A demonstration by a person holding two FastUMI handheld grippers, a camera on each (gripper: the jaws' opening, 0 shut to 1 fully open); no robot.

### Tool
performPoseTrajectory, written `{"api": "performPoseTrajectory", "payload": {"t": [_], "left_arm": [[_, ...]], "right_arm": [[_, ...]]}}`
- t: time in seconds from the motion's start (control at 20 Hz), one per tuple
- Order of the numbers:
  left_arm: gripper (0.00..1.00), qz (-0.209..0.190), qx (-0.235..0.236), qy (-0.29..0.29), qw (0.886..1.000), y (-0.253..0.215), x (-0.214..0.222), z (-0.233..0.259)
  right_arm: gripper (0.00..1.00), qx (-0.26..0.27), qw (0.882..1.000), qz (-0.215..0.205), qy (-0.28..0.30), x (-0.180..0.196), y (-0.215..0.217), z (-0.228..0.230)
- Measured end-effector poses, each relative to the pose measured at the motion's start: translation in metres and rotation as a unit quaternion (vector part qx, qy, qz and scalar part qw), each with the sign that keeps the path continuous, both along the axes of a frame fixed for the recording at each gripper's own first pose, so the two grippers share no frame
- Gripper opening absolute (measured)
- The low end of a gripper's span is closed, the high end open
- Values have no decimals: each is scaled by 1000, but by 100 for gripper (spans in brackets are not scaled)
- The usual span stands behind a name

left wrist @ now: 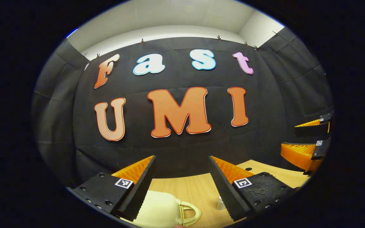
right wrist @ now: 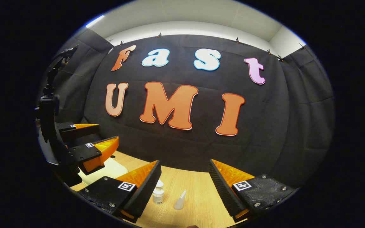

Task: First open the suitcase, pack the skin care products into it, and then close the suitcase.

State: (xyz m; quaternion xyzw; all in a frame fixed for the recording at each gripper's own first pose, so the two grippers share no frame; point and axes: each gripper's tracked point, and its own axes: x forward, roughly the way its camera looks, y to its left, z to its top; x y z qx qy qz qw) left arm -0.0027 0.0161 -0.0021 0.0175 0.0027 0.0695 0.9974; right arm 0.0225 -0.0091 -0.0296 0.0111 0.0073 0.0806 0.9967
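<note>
Suitcase [left wrist: 157, 210] shut on table; both claws wide open, empty.

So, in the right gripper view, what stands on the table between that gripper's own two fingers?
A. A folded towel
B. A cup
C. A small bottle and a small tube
C: a small bottle and a small tube stand upright on the wooden table.
</note>
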Motion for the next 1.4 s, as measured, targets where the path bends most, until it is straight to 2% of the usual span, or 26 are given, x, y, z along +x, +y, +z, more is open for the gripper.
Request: {"api": "performPoseTrajectory", "payload": {"t": [0.25, 0.4, 0.6, 0.8, 1.0, 1.15, 1.4], "left_arm": [[100, 29, 11, 13, 999, 6, -6, -5], [100, 20, 31, 27, 999, 6, -7, -12], [99, 1, 59, 51, 997, 7, -9, -25], [99, -25, 109, 92, 989, 13, -17, -46], [98, -64, 164, 139, 974, 16, -30, -68], [98, -86, 205, 177, 959, 22, -36, -86], [98, -110, 280, 227, 926, 38, -48, -105]], "right_arm": [[96, 10, 1000, 29, 6, 2, -3, -14], [96, 9, 1000, 29, 6, 3, -7, -16], [96, 9, 1000, 8, 10, 7, -15, -18], [96, 1, 1000, 1, 11, 12, -15, -19], [96, 3, 1000, -11, 15, 17, -20, -22], [96, 2, 1000, -19, 19, 22, -28, -26], [96, -2, 999, -30, 31, 26, -39, -37]]}}
